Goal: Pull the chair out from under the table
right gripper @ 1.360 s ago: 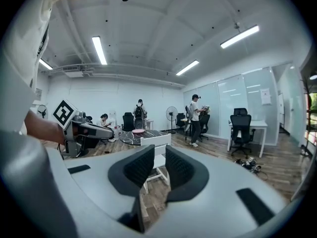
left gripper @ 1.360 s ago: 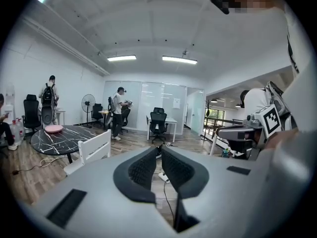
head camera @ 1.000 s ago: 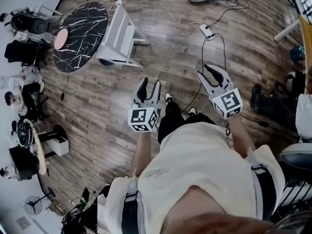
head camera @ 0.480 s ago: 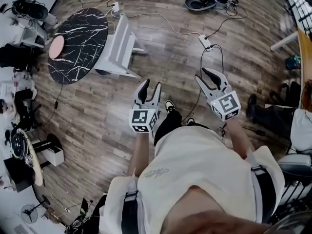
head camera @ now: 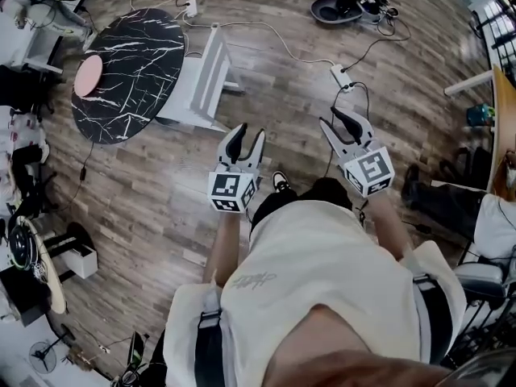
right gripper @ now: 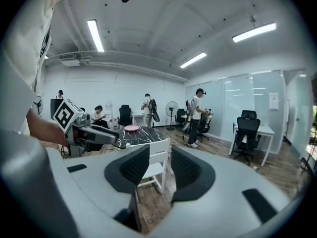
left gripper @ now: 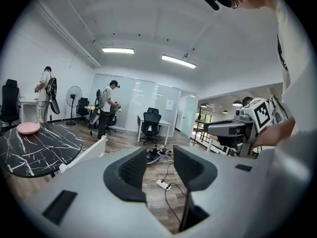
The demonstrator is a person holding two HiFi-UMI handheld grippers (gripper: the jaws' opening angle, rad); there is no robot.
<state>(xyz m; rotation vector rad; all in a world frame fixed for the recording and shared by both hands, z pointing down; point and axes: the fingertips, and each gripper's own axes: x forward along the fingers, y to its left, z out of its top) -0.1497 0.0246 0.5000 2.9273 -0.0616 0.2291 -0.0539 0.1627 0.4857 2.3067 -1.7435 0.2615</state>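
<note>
left gripper (head camera: 247,134) jaws apart with nothing between them, having just closed a touch, right gripper (head camera: 330,117) jaws apart and empty too, both in the air well short of the white chair (head camera: 201,79), which is pushed up against the round black marble table (head camera: 129,71).

**Operator:** Where does the head view sit?

**Technician:** Above the person (head camera: 322,280), facing steeply down at the floor (head camera: 282,79). The table (head camera: 129,71) and chair (head camera: 201,79) lie well off, at upper left.

**Operator:** And the gripper views?

**Technician:** Each faces nearly level along its own jaws. The left gripper view places the table at lower left; the right gripper view places the chair near centre. All three views share both.
</note>
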